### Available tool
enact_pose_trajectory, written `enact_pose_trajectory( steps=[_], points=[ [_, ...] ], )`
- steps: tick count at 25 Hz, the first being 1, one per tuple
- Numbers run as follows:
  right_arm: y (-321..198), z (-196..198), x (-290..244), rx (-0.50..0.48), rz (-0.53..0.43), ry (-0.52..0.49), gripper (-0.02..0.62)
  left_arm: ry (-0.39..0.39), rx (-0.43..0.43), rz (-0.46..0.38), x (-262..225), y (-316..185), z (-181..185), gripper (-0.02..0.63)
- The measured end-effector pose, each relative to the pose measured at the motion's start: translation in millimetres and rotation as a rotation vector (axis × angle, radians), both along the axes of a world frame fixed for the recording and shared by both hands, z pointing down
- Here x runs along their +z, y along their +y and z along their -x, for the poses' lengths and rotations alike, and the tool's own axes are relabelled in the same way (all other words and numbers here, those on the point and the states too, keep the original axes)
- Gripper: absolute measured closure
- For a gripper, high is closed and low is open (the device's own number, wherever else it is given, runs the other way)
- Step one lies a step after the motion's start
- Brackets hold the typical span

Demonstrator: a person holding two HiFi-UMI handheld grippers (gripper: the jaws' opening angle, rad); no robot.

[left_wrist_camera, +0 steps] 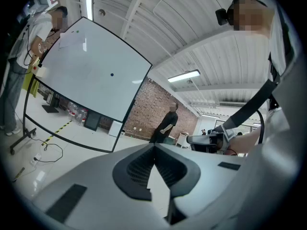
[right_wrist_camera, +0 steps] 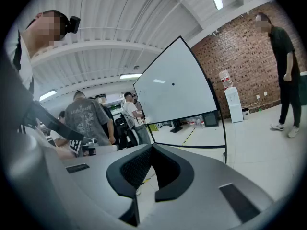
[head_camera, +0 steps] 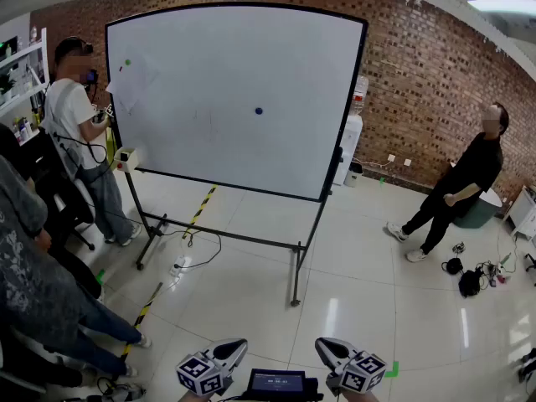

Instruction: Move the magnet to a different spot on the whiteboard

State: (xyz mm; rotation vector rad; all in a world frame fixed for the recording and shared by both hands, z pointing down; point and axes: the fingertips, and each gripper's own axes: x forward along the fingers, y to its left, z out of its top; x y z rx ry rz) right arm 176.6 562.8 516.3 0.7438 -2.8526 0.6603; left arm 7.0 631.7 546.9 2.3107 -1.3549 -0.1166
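Magnet (head_camera: pixel 259 110), a blue dot on the far whiteboard (head_camera: pixel 209 65), sits well apart from the near left gripper (head_camera: pixel 238 345) and right gripper (head_camera: pixel 323 345), both closed on nothing.

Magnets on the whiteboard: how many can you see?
3: a dark blue magnet near the middle of the whiteboard, a green magnet and a small red magnet at its top left; the red is faint.

Closed left hand-held gripper (left_wrist_camera: pixel 154 146), nothing between its jaws
At ten o'clock the whiteboard (left_wrist_camera: pixel 86 83) carries a dark magnet (left_wrist_camera: pixel 112 74) near its middle; a person in black (left_wrist_camera: pixel 166 122) stands at twelve o'clock.
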Motion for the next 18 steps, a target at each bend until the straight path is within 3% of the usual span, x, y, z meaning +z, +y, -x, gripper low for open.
enact_pose_trajectory(
  steps=[6,12,18],
  points=[
    [-54.6,14.5,8.8,0.01,-0.008,-0.023,0.563,-0.016,0.002,0.008,12.3,-48.1,16.7,0.574],
    [-118.7,1.9,9.5,0.027,-0.004,-0.057,0.563,-0.052,0.005,0.029,11.4,-103.3,6.3,0.574],
    [-187.8,-0.9,12.7,0.003,0.035,-0.088,0.563,-0.113,-0.067,0.004,-17.8,-190.2,26.3,0.574]
  ],
)
